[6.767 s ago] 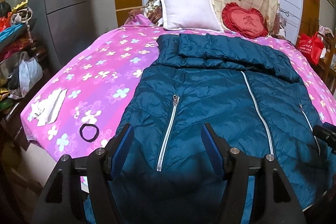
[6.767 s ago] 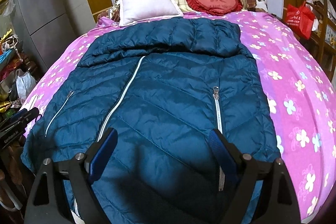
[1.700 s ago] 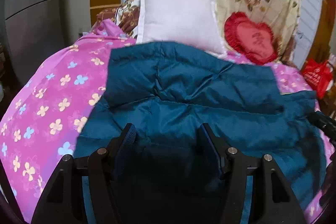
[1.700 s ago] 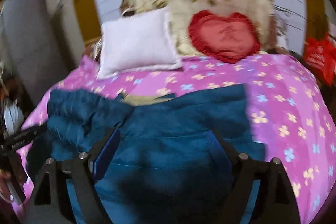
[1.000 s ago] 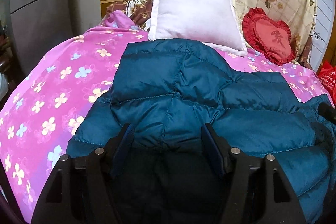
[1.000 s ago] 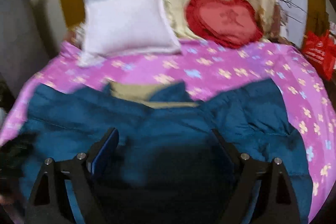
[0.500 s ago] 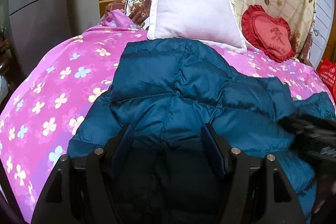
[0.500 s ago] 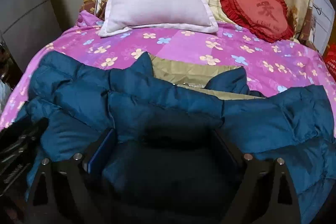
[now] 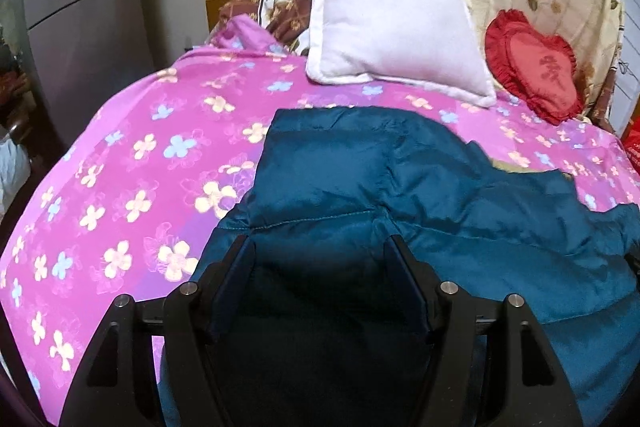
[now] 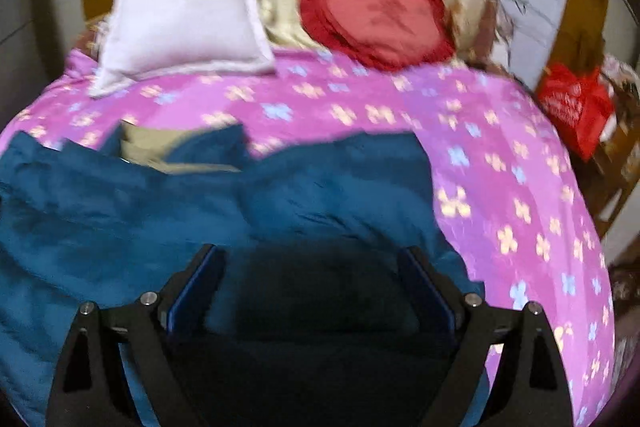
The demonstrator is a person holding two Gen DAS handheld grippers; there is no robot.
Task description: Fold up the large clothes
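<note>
Lying doubled over on the bed [image 9: 120,187], the blue jacket [image 9: 360,179] seems released: both grippers, left [image 9: 320,283] and right [image 10: 312,291], hover with fingers spread, empty.

The left gripper [image 9: 322,267] hovered low over the teal jacket [image 9: 360,179], its blue-padded fingers [image 9: 236,275] spread wide apart. The right gripper [image 10: 312,281] hung over the same jacket's other side, fingers equally parted, gripping nothing.
</note>
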